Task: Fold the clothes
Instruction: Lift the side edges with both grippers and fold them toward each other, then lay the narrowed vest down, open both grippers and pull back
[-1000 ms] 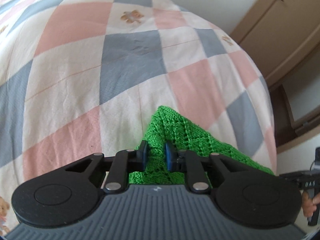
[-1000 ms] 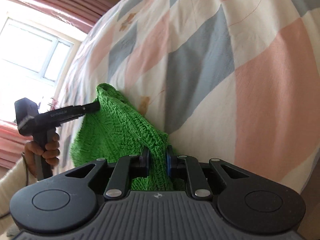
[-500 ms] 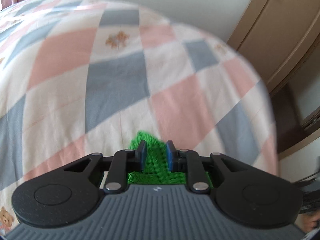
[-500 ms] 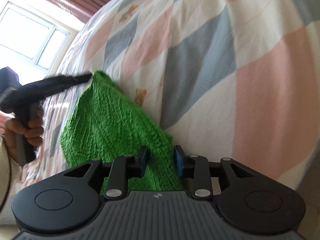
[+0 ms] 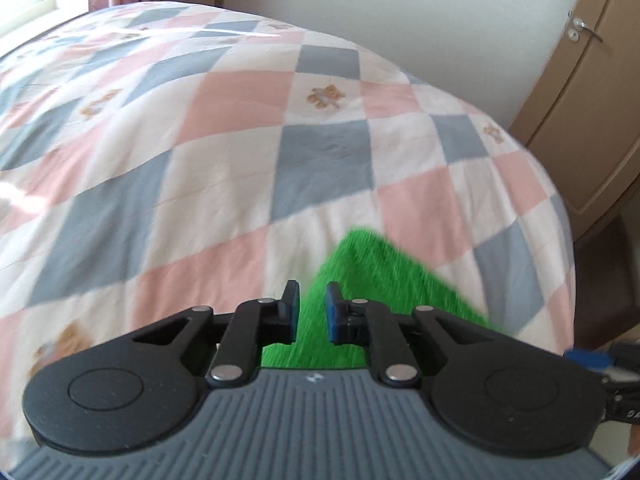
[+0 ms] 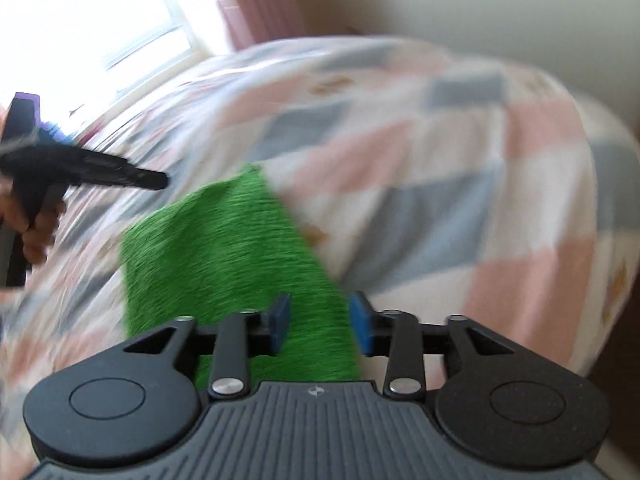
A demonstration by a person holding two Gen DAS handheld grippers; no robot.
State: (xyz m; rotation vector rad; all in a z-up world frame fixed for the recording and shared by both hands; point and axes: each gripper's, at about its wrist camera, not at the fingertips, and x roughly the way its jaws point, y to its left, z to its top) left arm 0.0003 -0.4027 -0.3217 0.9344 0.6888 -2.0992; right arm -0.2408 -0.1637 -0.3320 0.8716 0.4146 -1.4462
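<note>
Green knit garment (image 6: 224,256) lay flat on the checked quilt (image 5: 224,168), near the bed's close edge, its outline roughly a rectangle with the long axis running from the right gripper (image 6: 320,322) away toward the far-left corner; motion blur hid the stitch detail. Right gripper sat directly over the garment's near end, blue pads (image 6: 280,320) parted wide, cloth visible beneath the gap but nothing pinched. Left gripper (image 5: 312,312) sat at the garment's opposite side, its pads (image 5: 334,312) narrowly apart, green cloth (image 5: 372,280) showing through the gap and beyond, no grip evident. In the right wrist view the left tool's tip (image 6: 156,180) hung just beside the garment's far corner, apart from it. Judgement: both grippers free; right 1 nearer to cloth, so next pinch likely starts at the near end, folding along that long axis.
</note>
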